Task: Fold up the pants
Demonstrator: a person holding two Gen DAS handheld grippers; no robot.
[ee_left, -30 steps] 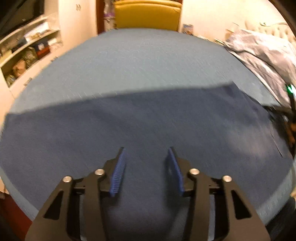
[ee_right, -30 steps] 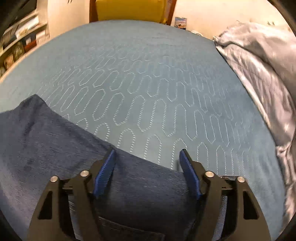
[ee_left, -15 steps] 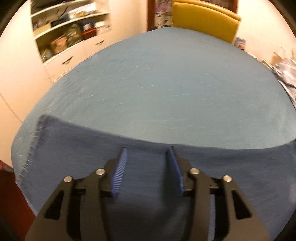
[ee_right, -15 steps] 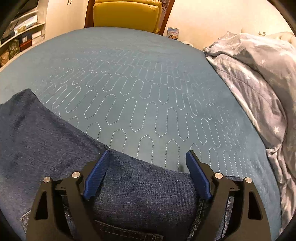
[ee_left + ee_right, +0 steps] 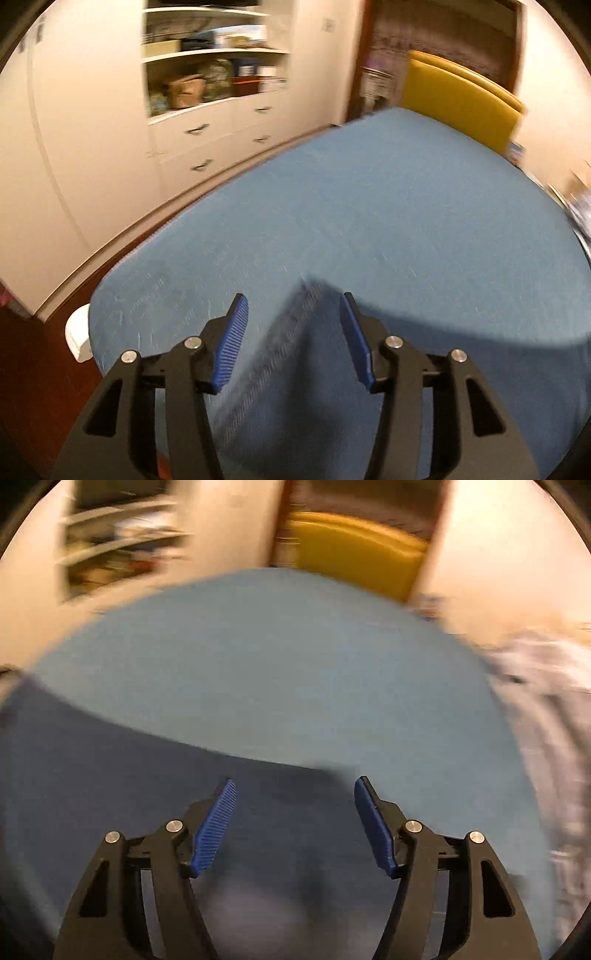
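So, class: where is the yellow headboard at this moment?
The yellow headboard stands at the blue bedspread's far end, upper right in the left wrist view, right of the white drawers.

Warm, yellowish indoor light filled both views. Motion blur smeared the right wrist picture heavily, the shelves (image 5: 122,550) and bedding (image 5: 546,701) most; the left was softer only at the pants (image 5: 295,369). Fisheye bent the edges, with dark corners.

Shelf contents (image 5: 122,550) smeared by blur, pants (image 5: 332,398) cut off at bottom edge, grey bedding (image 5: 546,709) blurred
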